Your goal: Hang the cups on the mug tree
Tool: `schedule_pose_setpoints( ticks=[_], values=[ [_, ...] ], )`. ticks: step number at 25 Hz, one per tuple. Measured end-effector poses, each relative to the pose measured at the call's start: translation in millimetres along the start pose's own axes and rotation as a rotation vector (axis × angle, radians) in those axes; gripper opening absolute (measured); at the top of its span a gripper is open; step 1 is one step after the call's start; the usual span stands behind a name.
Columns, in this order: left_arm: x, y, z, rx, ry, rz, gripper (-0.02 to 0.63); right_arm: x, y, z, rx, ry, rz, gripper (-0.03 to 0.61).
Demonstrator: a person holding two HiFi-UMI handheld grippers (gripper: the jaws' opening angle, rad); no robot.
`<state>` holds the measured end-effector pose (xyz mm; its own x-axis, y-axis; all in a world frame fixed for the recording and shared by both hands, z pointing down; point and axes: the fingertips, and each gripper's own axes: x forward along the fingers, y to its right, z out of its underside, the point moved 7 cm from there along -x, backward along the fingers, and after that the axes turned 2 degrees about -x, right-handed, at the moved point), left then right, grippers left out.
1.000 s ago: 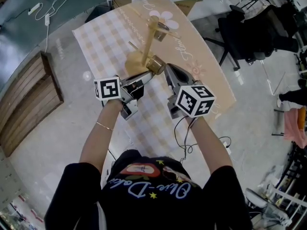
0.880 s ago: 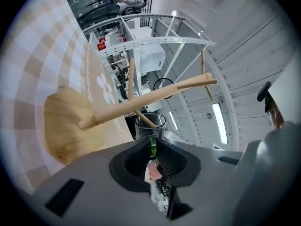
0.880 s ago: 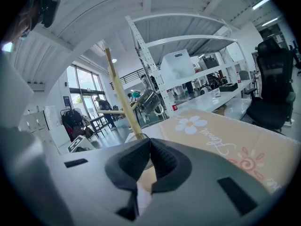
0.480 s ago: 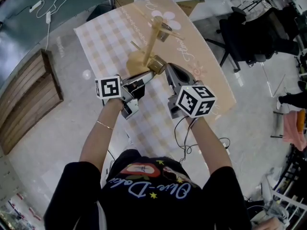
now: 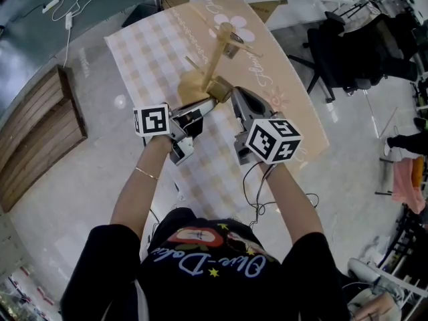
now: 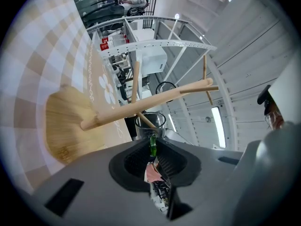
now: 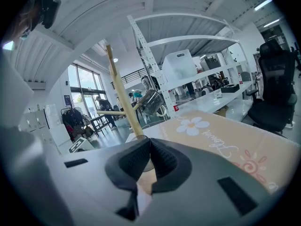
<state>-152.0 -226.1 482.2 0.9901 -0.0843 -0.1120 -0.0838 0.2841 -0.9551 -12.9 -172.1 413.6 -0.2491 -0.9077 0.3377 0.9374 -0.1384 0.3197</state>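
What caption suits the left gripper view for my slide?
Left tongs pinching a glass cup by its green handle, close to the wooden mug tree.

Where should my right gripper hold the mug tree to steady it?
Probably the upright post low down, just above the round base, coming from your near side. It is thin and bare there, while pegs and a hung cup crowd higher up.

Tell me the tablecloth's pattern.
Tablecloth: beige-white checks, one half plain tan with flowers; head view.

Left gripper (image 6: 151, 147) – fingers (image 6: 134, 163) pinch cup (image 6: 161, 124); right gripper (image 7: 149, 147) closed.
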Motion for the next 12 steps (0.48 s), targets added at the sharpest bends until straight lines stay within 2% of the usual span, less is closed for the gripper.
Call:
schedule_pose_setpoints(
  ticks=[12],
  values=[
    [0.4,-4.6,1.9,-0.014,0.016,0.043,0.049,0.1,-0.3,-0.1,-0.002,0.001,0.002,0.009]
  ],
)
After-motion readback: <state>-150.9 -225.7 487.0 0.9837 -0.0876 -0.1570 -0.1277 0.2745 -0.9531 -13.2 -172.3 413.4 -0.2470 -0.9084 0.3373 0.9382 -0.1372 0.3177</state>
